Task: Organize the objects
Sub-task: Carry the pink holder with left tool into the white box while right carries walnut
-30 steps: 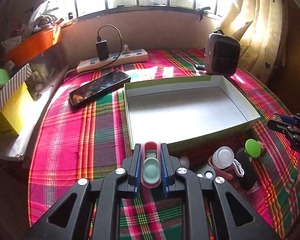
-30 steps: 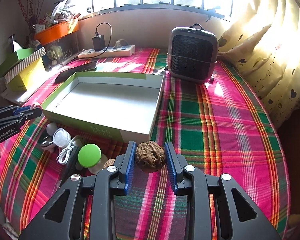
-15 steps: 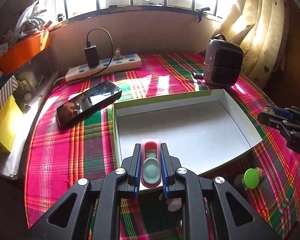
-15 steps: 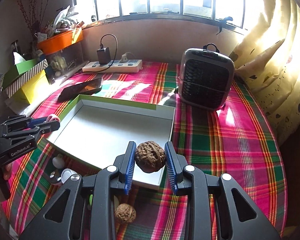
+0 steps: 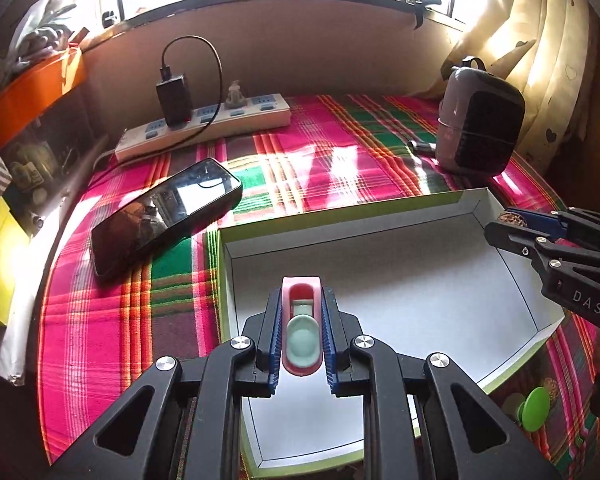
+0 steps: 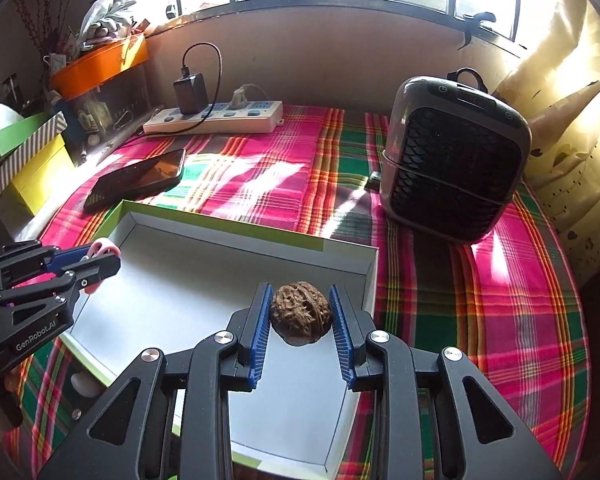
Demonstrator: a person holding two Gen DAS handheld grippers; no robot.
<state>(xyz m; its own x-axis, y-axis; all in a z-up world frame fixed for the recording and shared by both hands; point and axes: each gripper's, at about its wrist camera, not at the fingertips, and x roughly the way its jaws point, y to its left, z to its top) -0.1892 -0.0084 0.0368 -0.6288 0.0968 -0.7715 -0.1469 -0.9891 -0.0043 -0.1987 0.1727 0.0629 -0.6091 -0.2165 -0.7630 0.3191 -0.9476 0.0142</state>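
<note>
tablecloth (image 6: 460, 280) pink-green plaid | box (image 6: 228, 222) white, green rim | walnut (image 6: 300, 312) brown

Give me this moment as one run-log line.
left gripper: shut on pink case, over box | right gripper: shut on walnut, over box | box: nothing inside yet

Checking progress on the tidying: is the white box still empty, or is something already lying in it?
Empty: the white box shows only bare floor. The walnut and the pink item remain clamped above it.

Box (image 5: 380, 280) lies mid-table; phone (image 5: 164, 216) at its left; power strip (image 5: 204, 128) behind; heater (image 5: 480, 128) behind-right.
</note>
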